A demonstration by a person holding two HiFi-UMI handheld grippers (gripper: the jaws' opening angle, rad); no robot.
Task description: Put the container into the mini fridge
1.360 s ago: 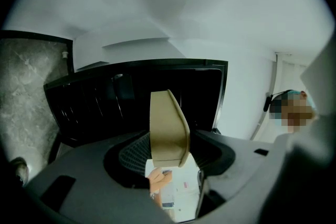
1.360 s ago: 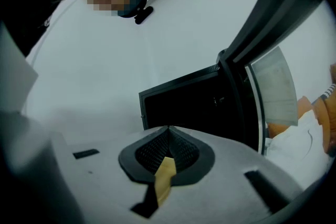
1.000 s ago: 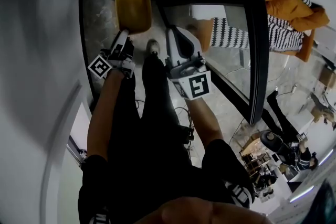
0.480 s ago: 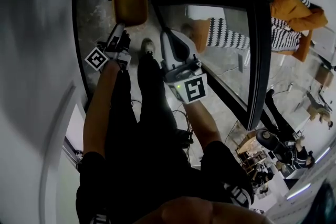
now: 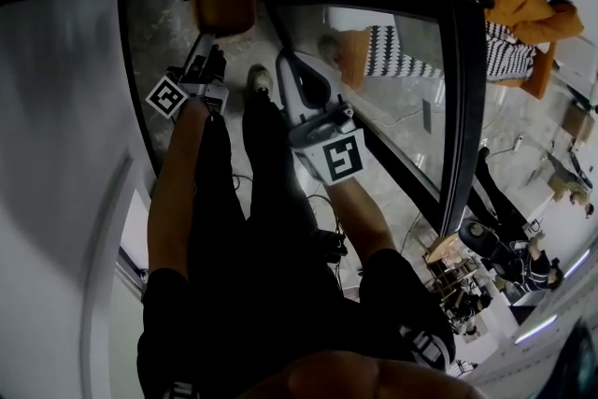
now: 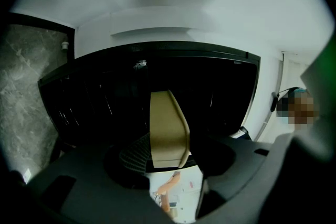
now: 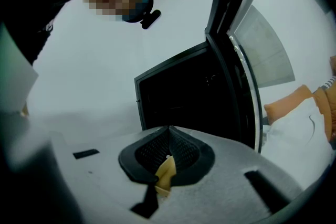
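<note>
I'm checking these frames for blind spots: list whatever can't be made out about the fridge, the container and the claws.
Mini fridge interior: left gripper view, too dark; shelves or contents unreadable.
Container: edge-on in the left gripper view, and only one face shows in the head view, so whether anything is inside stays hidden.
Yellowish scrap at the shut right claw: right gripper view, too small to identify.

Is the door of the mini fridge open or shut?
Open: the door stands swung aside; the mini fridge shows its dark inside.
</note>
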